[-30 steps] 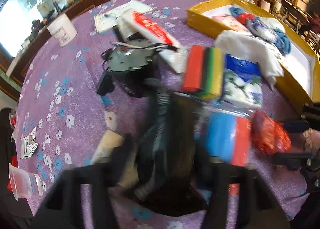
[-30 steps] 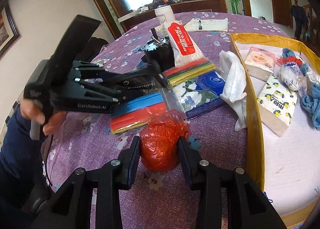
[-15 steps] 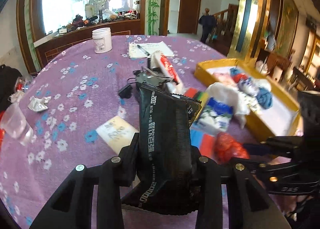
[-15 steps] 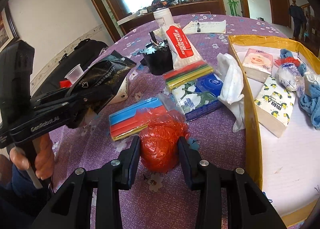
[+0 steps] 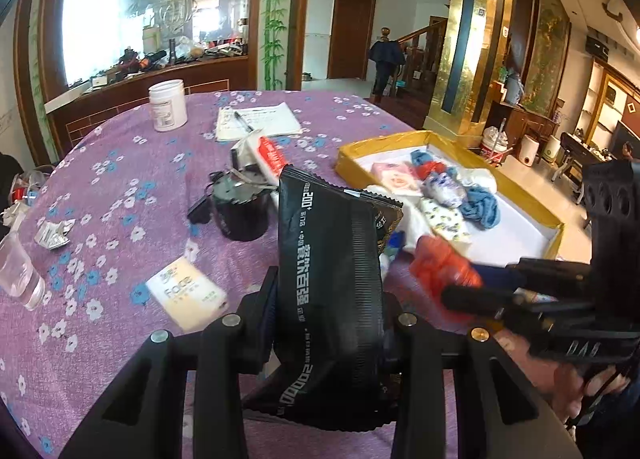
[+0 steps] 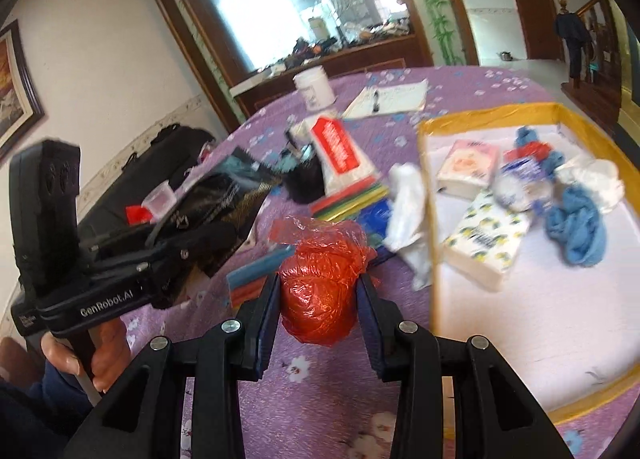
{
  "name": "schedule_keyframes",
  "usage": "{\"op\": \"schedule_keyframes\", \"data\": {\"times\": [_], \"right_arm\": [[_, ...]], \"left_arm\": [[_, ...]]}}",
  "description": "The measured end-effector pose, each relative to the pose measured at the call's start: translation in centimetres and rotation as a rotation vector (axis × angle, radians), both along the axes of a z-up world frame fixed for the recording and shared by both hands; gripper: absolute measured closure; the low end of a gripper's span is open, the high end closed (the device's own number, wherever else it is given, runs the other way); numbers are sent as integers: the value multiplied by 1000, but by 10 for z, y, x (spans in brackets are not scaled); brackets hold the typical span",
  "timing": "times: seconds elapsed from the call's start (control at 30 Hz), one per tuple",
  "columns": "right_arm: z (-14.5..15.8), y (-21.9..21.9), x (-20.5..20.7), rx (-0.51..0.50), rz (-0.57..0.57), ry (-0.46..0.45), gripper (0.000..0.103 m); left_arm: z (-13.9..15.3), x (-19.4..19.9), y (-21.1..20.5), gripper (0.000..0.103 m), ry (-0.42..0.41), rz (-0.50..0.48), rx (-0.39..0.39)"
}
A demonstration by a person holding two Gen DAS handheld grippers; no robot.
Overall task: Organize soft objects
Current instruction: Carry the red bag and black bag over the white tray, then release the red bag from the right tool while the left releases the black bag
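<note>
Black packet (image 5: pixel 328 299) lifted since earlier | yellow tray (image 6: pixel 492 115): tissue packs (image 6: pixel 486 241), cloths (image 6: pixel 576 231)

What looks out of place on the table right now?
A white cloth lies draped over the yellow tray's near rim, half in and half out, rather than lying inside with the other soft things. A crumpled wrapper lies loose near the table's left edge. Nothing looks spilled.

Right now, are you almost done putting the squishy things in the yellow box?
About halfway. Tissue packs and a blue cloth already lie in the yellow tray. The left gripper holds a black pouch; the right gripper holds a red bag bundle. A white cloth and coloured packs wait on the table.
</note>
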State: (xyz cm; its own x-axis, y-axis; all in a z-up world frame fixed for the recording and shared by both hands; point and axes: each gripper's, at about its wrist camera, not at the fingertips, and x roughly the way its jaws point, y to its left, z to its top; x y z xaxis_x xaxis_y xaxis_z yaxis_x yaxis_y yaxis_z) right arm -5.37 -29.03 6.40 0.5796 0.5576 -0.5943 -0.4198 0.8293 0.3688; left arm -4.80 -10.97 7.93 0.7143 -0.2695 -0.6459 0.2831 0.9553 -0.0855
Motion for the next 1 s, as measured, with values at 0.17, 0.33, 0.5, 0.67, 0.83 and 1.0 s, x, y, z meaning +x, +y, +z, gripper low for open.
{"op": "schedule_keyframes", "data": {"times": [0.17,0.33,0.5,0.67,0.83,1.0], "right_arm": [[10,-34,-4,-12,-102,-38,62],[9,-67,-2,-22,-204,-32,62],[9,-102,0,-34,-305,-23,63],[9,-136,0,-6,-395,-1,62],[3,-160,3,-4,-451,36,62],[-7,-170,7,-7,-467,69,62]], "left_arm": [[5,1,-26,67,1,-51,-9],[5,6,-55,67,22,-109,-40],[-1,14,-97,67,64,-177,-82],[-8,28,-135,67,127,-226,-138],[-22,38,-169,67,158,-264,-136],[-37,42,-184,67,164,-289,-95]]}}
